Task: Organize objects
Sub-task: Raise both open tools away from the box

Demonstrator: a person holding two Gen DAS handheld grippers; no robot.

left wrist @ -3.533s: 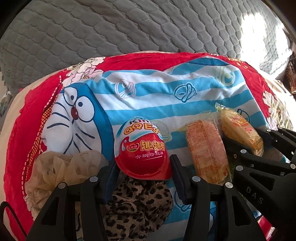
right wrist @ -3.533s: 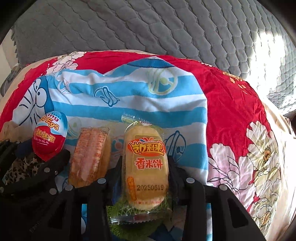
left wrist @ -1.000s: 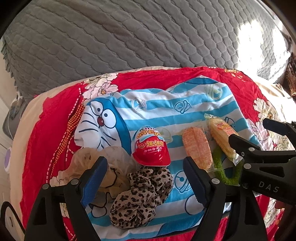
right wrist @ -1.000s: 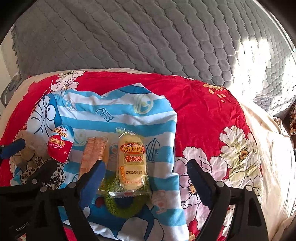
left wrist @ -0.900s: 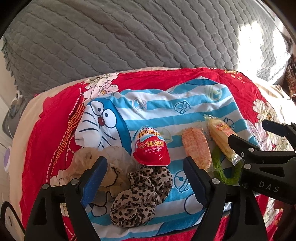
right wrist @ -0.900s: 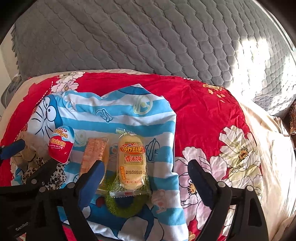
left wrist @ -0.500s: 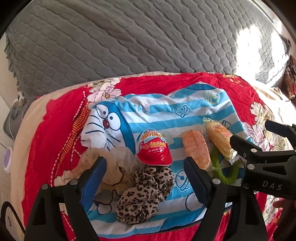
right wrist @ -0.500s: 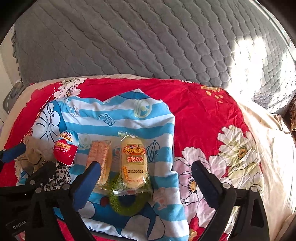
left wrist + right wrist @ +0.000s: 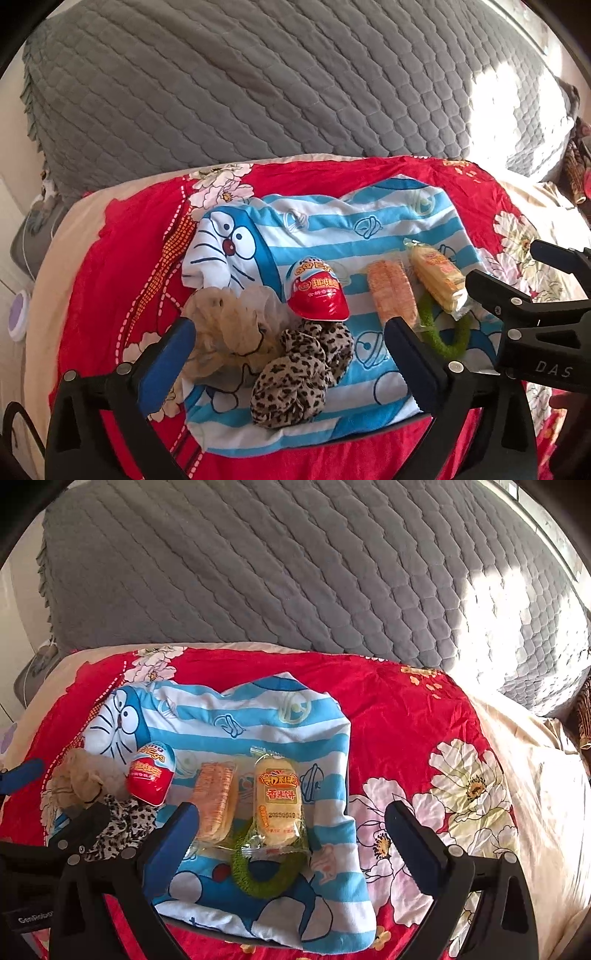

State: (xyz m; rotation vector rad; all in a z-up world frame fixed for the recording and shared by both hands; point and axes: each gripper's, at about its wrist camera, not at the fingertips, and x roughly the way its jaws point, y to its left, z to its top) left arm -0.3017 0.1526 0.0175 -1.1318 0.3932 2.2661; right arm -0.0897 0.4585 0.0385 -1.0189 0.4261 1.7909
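On a blue striped cartoon cloth [image 9: 369,221] lie a red and blue toy egg [image 9: 317,291], an orange cracker pack [image 9: 391,291] and a yellow rice cake pack [image 9: 279,801] in a row. The rice cake pack rests partly on a green ring scrunchie [image 9: 266,878]. A leopard scrunchie [image 9: 299,373] and a beige scrunchie [image 9: 225,325] lie nearer me, by the egg. My left gripper [image 9: 288,328] hovers above the egg and the leopard scrunchie, its jaws opening and touching nothing. Over the rice cake pack my right gripper [image 9: 291,808] stands open and empty.
The cloth lies on a red floral bedsheet [image 9: 406,731]. Behind it rises a grey quilted cover [image 9: 277,572], sunlit at the right. A cream sheet [image 9: 535,775] falls away to the right, and a white and purple disc [image 9: 17,314] sits beyond the bed's left edge.
Both grippers, earlier closed around the egg and the rice cake pack, have opened and drawn back and up. The two items stay on the cloth.
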